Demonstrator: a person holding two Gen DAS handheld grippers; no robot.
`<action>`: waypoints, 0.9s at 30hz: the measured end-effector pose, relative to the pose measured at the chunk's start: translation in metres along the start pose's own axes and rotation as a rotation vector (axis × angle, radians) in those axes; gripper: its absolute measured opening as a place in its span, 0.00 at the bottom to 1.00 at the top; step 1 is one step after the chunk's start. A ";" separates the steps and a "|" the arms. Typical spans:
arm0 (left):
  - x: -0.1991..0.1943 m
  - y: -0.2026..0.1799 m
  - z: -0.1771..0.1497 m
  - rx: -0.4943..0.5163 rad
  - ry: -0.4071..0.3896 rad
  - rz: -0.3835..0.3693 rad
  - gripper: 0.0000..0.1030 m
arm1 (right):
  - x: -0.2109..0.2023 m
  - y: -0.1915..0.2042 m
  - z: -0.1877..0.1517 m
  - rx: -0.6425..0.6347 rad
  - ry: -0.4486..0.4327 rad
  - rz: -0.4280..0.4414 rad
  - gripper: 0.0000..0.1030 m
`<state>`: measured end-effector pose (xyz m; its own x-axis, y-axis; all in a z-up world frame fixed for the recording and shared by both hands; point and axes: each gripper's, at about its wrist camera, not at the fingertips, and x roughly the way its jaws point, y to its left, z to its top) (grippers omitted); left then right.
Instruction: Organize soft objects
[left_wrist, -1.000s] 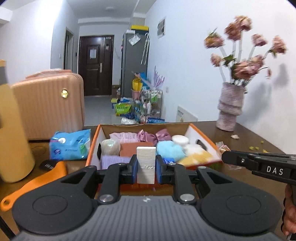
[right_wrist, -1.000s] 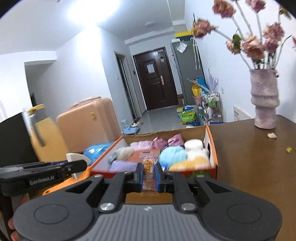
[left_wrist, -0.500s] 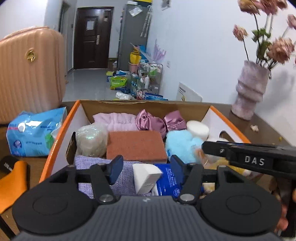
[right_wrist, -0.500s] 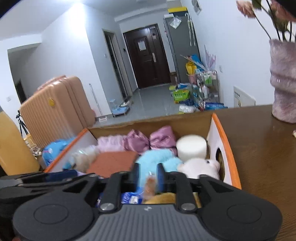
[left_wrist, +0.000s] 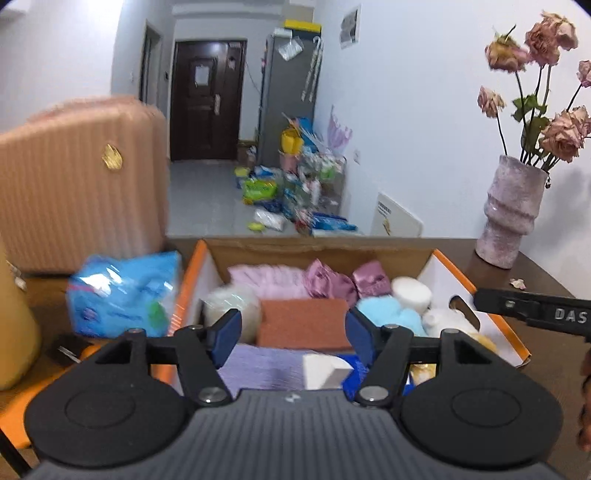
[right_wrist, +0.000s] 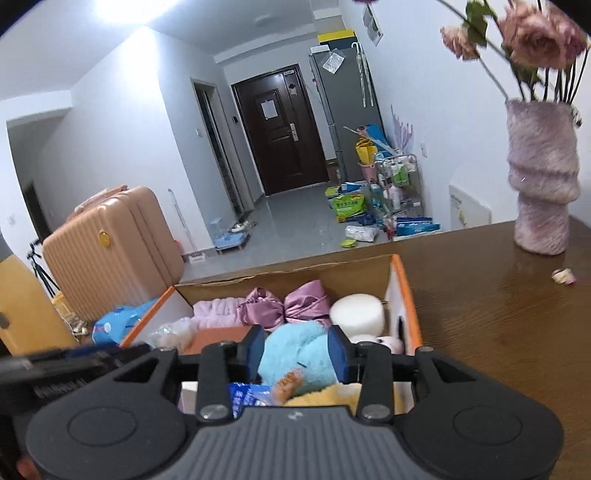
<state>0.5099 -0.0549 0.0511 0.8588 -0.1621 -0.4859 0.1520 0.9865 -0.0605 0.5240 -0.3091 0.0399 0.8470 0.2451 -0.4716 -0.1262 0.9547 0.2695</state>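
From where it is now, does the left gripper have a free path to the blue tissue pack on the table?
Probably yes. The left gripper is open and empty, and the blue tissue pack lies outside the box, beside its left wall, with nothing on top.

My left gripper (left_wrist: 291, 332) spread wide above the orange-edged cardboard box (left_wrist: 480, 291), white foam wedge (left_wrist: 325, 371) lying on lilac cloth (left_wrist: 258, 365), nothing in my grip

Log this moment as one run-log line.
left hand-held gripper: open, empty | right hand-held gripper: open, empty | white sponge block: in box | snack packet: in box
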 end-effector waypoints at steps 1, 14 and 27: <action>-0.010 0.001 0.002 0.010 -0.014 0.010 0.65 | -0.009 0.001 0.002 -0.008 -0.008 -0.007 0.36; -0.148 0.000 -0.047 0.106 -0.275 0.163 1.00 | -0.128 0.046 -0.043 -0.248 -0.195 -0.099 0.82; -0.217 0.006 -0.089 0.063 -0.289 0.120 1.00 | -0.200 0.073 -0.099 -0.250 -0.340 -0.111 0.90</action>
<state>0.2810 -0.0121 0.0791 0.9744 -0.0533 -0.2183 0.0636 0.9972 0.0406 0.2945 -0.2713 0.0712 0.9791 0.1091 -0.1717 -0.1105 0.9939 0.0016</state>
